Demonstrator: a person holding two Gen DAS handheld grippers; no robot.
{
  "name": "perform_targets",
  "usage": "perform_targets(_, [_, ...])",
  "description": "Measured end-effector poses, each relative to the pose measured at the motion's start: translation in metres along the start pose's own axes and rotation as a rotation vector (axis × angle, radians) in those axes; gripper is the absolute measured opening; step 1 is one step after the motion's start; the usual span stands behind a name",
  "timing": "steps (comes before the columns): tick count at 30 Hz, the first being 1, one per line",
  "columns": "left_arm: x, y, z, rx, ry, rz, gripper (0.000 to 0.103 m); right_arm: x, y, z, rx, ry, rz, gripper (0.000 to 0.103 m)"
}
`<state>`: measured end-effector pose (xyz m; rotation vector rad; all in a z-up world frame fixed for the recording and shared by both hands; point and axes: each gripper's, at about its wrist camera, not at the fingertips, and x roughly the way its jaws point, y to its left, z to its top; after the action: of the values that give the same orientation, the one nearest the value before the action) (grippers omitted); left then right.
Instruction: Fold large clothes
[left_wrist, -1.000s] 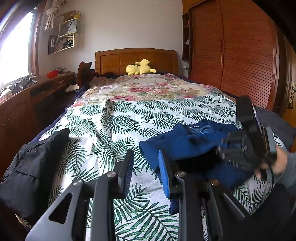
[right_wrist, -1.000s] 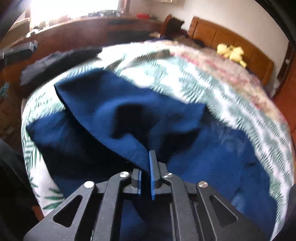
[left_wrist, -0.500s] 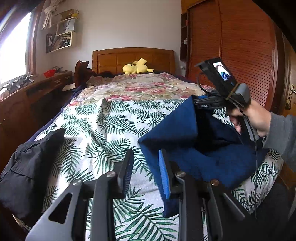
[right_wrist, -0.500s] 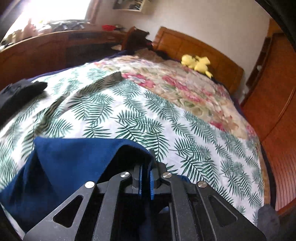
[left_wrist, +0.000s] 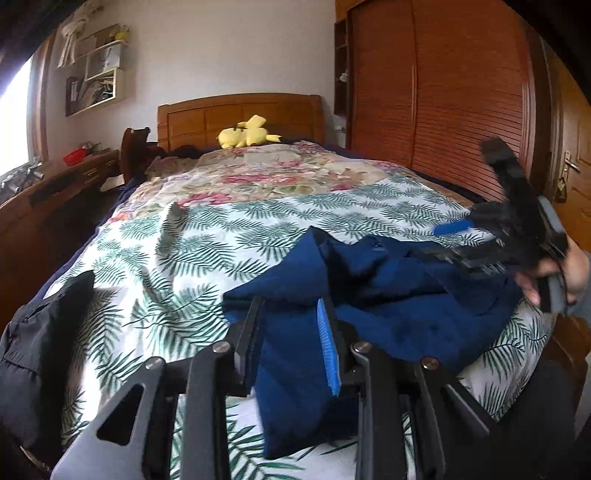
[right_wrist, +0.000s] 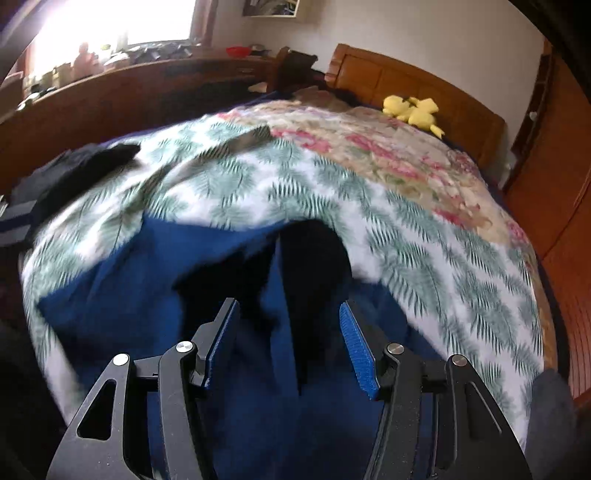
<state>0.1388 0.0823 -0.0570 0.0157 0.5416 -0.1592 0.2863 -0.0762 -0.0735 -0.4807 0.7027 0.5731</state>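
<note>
The left gripper (left_wrist: 291, 325) hovers low over the near-left corner of the blue garment (left_wrist: 388, 295), its jaws narrowly parted and pinching nothing I can make out; the cloth lies below them. The garment sits rumpled on the palm-print bedspread (left_wrist: 192, 243) at the foot of the bed, well apart from a black jacket (left_wrist: 40, 332) at the left edge. It looks thick, soft and floppy, so it should be taken by a hem or corner. The right gripper (right_wrist: 291, 343) has just been opening; its jaws stand spread, with cloth lying loose between them.
</note>
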Motion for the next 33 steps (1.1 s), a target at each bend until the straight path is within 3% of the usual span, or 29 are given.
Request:
perform_targets(6, [0.012,-0.029,0.007,0.034,-0.005,-0.048,0.026,-0.040,-0.027,-0.075,0.067,0.031,-0.035,0.057])
perform_targets(12, [0.028,-0.057,0.014,0.053,-0.005,-0.093,0.027,-0.056,-0.035,-0.116,0.099,0.038,-0.050,0.058])
perform_targets(24, [0.052,-0.113,0.016,0.147,0.029,-0.141,0.027,-0.078,-0.127,-0.158,0.295,0.033,-0.174,0.058])
perform_targets(33, [0.059,-0.116,0.015,0.152,0.049,-0.142,0.027,-0.056,-0.187,-0.183,0.477,0.110,-0.158,0.058])
